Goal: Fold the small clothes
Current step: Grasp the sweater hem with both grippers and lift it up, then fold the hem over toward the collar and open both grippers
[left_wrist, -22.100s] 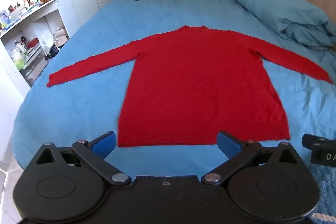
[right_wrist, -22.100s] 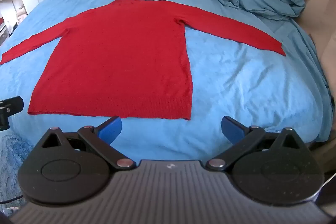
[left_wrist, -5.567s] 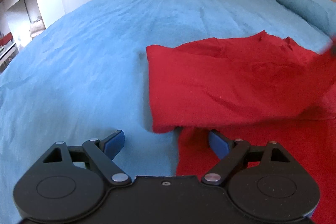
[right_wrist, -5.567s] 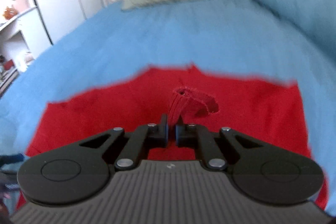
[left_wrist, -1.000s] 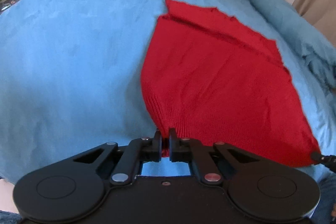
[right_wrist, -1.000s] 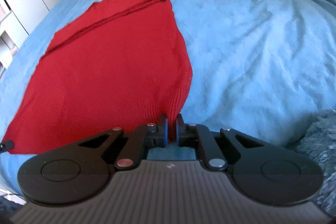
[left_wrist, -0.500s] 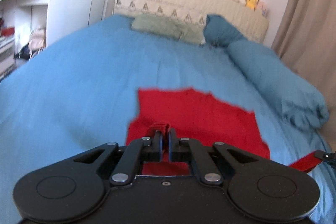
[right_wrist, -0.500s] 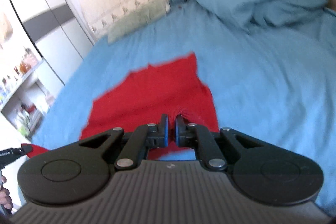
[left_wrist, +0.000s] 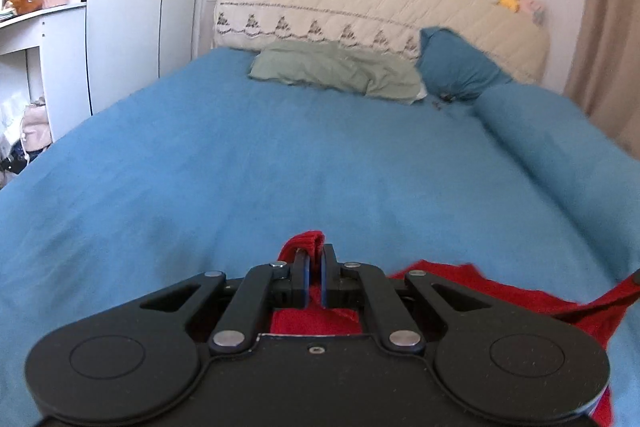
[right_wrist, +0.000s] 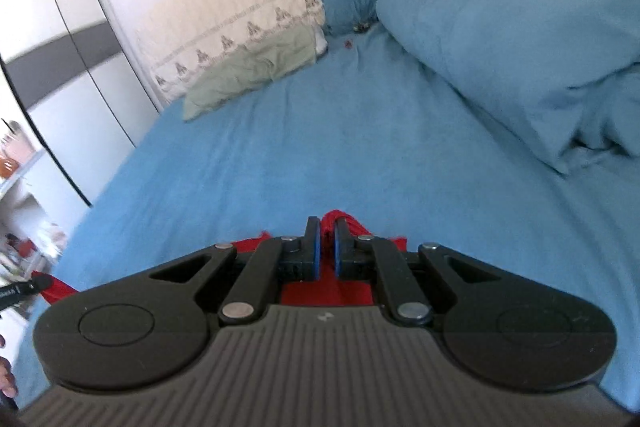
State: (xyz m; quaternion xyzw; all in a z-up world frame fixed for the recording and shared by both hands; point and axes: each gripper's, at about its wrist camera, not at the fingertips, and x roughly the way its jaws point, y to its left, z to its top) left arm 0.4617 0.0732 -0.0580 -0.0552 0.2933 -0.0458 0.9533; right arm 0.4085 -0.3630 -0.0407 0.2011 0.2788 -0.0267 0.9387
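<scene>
I have a corner of the red sweater point(left_wrist: 460, 291) pinched in each tool: the left tool point(left_wrist: 314, 269) is clamped on a bunch of ribbed hem that pokes up between its blades, and the right tool point(right_wrist: 326, 245) is clamped on the other hem corner in the same way. The sweater hangs and trails below both tools over the foot half of the bed point(left_wrist: 280, 163), most of it hidden under the tool bodies. In the left view a taut red strip runs off toward the right edge, where the tip of my other tool just shows.

I judge this to be the bottom-to-top fold, carrying the hem toward the collar. To do it well I should keep both tools level and the same way apart, so the hem stays straight and lightly stretched between them. Then I should travel toward the head edge of the bed until the hem lies over the shoulder line, lower both corners together, and only then let go. If one side leads, the fold will come out skewed; if I slacken, the middle will sag and wrinkle.

A second ago the sweater lay flat with its sleeves folded in, and I held the hem low near the foot edge. Now both tools have lifted and swung forward, so the green pillow point(left_wrist: 336, 73) and headboard point(left_wrist: 360, 11) fill the view.
</scene>
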